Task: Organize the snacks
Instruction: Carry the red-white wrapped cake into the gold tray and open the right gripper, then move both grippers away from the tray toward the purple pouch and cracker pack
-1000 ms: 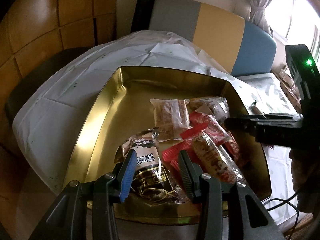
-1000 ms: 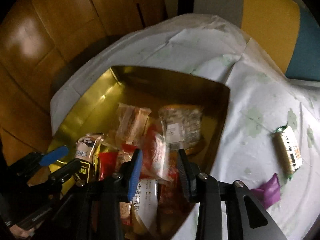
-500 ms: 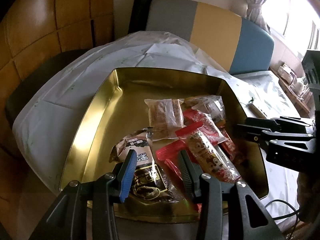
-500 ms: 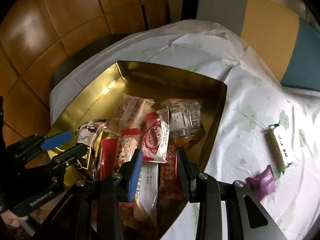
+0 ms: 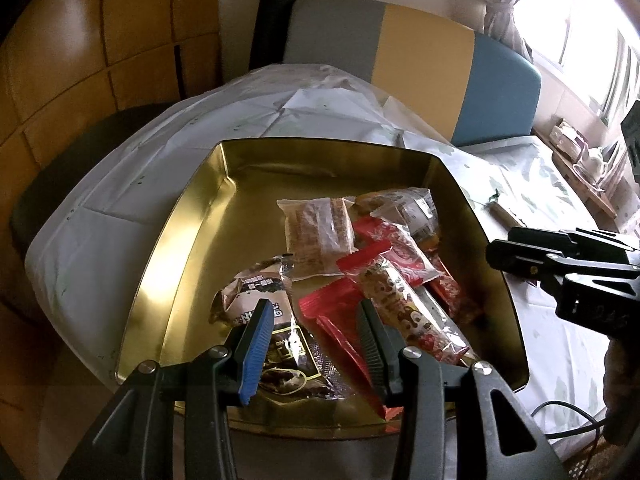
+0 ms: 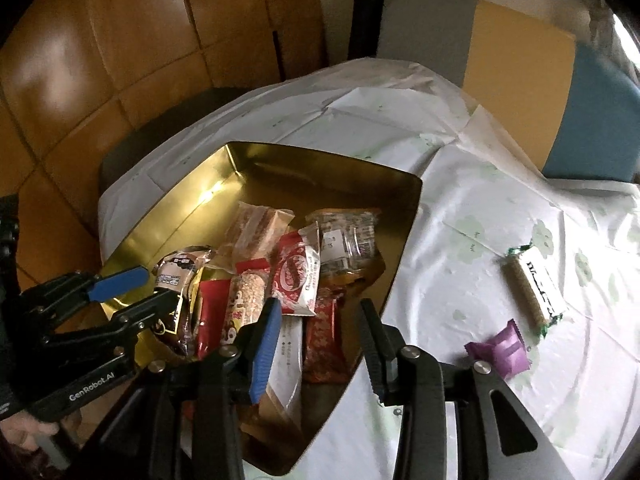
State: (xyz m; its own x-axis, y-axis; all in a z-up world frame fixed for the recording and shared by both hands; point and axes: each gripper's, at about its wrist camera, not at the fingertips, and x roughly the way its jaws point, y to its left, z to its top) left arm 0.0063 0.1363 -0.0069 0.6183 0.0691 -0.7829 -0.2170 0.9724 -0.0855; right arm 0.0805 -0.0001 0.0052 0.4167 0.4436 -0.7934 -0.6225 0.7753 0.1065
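The left gripper (image 5: 312,328) hung part open over the gold tin (image 5: 180,240), nothing pinched, dark snack packet (image 5: 256,300) just under it. The right gripper (image 6: 318,332) was empty too, jaws opening above the tin's edge. Outside on the white tablecloth (image 6: 460,208) lay a grain bar (image 6: 532,286) and purple candy (image 6: 500,354).
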